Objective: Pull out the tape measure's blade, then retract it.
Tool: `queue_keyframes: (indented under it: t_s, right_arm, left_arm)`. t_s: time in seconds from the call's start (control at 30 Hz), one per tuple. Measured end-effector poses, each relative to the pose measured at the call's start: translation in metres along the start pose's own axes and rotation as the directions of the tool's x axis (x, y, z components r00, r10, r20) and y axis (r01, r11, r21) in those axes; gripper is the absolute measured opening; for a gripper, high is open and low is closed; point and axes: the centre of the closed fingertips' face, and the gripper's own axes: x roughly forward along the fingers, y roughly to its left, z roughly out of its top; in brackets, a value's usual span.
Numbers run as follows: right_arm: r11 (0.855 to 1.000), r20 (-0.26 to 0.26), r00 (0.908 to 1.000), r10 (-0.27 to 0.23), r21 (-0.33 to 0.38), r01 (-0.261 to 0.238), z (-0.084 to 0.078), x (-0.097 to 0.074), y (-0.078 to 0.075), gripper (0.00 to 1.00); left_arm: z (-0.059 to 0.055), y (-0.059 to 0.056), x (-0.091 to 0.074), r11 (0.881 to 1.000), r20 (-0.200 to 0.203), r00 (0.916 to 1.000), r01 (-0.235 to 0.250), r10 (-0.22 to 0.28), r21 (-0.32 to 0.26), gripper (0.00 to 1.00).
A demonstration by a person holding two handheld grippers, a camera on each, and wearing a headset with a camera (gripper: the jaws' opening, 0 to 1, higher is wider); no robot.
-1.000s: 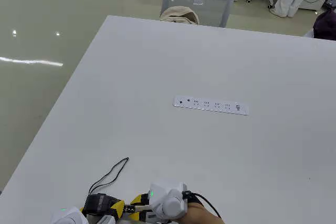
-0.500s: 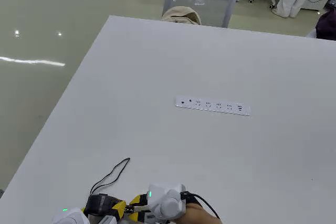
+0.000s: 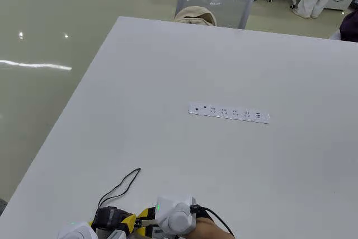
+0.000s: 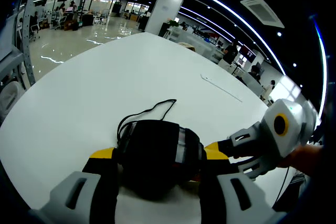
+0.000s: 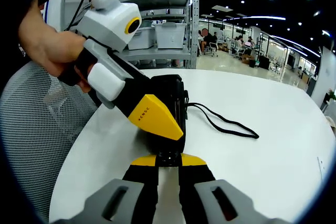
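Black tape measure (image 5: 173,90) clamped in the left tool (image 4: 160,153), at the desk's (image 3: 224,155) near edge.
Pull straight and level with the right tool (image 5: 168,162), jaws narrowed on what looks like the blade tip (image 5: 168,156), while the left holds firm.

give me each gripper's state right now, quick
Left gripper: closed around the black tape measure.
Right gripper: closed on the front end of the tape measure.

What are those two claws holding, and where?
The left gripper clamps the black rounded tape measure by its case sides; the right gripper pinches its front edge, probably the blade tip.
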Motion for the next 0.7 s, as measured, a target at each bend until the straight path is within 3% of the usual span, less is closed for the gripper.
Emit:
queue_keyframes:
  t_s: [0.7]
  right_arm:
    - [1.000, -0.016, 0.9999, -0.001, 0.012, 0.002, -0.0043, 0.0031, 0.0013, 0.14]
  left_arm:
    - [-0.0025, -0.0010, 0.0022, 1.000, -0.019, 0.9998, -0.008, 0.009, 0.027, 0.61]
